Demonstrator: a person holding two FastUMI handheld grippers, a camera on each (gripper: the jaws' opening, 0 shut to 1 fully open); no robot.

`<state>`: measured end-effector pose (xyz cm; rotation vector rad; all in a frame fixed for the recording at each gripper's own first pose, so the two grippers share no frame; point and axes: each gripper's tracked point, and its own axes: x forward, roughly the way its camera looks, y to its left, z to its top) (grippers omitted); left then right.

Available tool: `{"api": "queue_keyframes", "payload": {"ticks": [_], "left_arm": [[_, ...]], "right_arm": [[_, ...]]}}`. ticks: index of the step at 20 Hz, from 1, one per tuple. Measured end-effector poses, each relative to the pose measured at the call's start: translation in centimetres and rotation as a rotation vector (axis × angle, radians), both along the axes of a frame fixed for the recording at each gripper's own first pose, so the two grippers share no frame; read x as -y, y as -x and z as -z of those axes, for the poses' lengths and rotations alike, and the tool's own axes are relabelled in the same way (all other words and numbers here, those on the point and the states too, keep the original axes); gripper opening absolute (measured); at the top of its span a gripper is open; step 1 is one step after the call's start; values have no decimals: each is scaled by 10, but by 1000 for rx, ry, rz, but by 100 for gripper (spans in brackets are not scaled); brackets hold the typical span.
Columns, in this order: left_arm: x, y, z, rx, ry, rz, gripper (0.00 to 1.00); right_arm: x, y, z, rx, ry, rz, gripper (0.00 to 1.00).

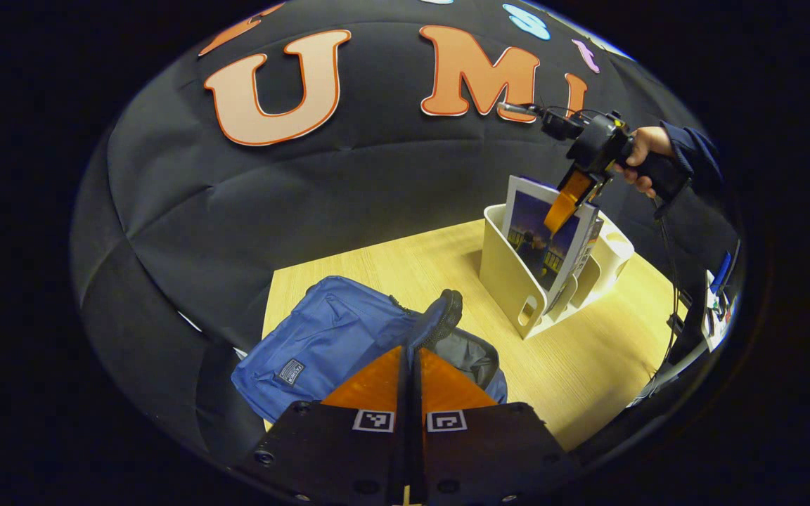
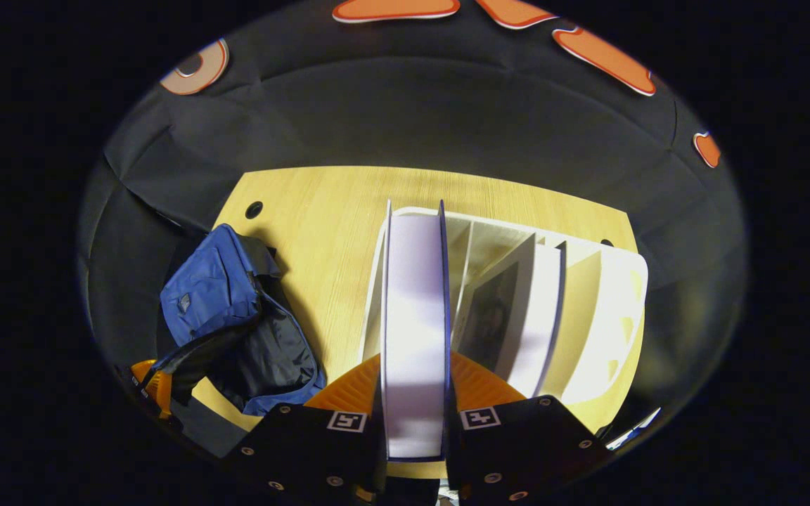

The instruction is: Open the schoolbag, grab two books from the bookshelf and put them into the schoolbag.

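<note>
Schoolbag (image 1: pixel 320 344) lies on the wooden table (image 1: pixel 588 365) at about seven o'clock in the left gripper view, blue, its mouth open and dark lining exposed. The left gripper (image 1: pixel 412 365) has its two fingers pressed together on the raised edge of the bag's opening (image 1: pixel 440 320); how much cloth sits between them is hidden by the fingers themselves. At two o'clock stands the white bookshelf (image 1: pixel 517 288), well apart from the bag. The right gripper (image 1: pixel 563 204), held by a hand (image 1: pixel 644 151) in a dark sleeve, pinches the top edge of a book (image 1: pixel 545 242) that stands in the shelf's first slot. In the right gripper view the fingers press on both covers of that book, whose page edges face the camera; its lower end is hidden. A second book (image 2: pixel 510 316) leans in a neighbouring slot, its cover too dim to make out.
</note>
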<state>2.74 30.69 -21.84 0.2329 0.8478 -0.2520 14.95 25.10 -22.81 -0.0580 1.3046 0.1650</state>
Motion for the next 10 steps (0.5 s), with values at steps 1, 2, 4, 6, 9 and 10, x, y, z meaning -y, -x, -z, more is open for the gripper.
{"api": "queue_keyframes", "payload": {"ticks": [1, 2, 4, 6, 9, 10], "left_arm": [[1, 1, 1, 0, -3, 1, 3], [2, 0, 1, -4, -6, -1, 3], [1, 0, 0, -7, -10, -10, 3], [1, -1, -3, -8, -9, -21, 3], [-1, -6, -9, -10, -5, -57, 3], [-2, -7, -12, -14, -1, -64, 2]], "right_arm": [[3, 2, -10, 13, -18, 7, 32], [5, 3, -20, 26, -43, 16, 32], [18, 4, -41, 68, -78, 27, 32], [22, 8, -63, 115, -124, 47, 32], [20, 17, -97, 183, -248, 74, 32], [19, 21, -104, 189, -295, 81, 32]]}}
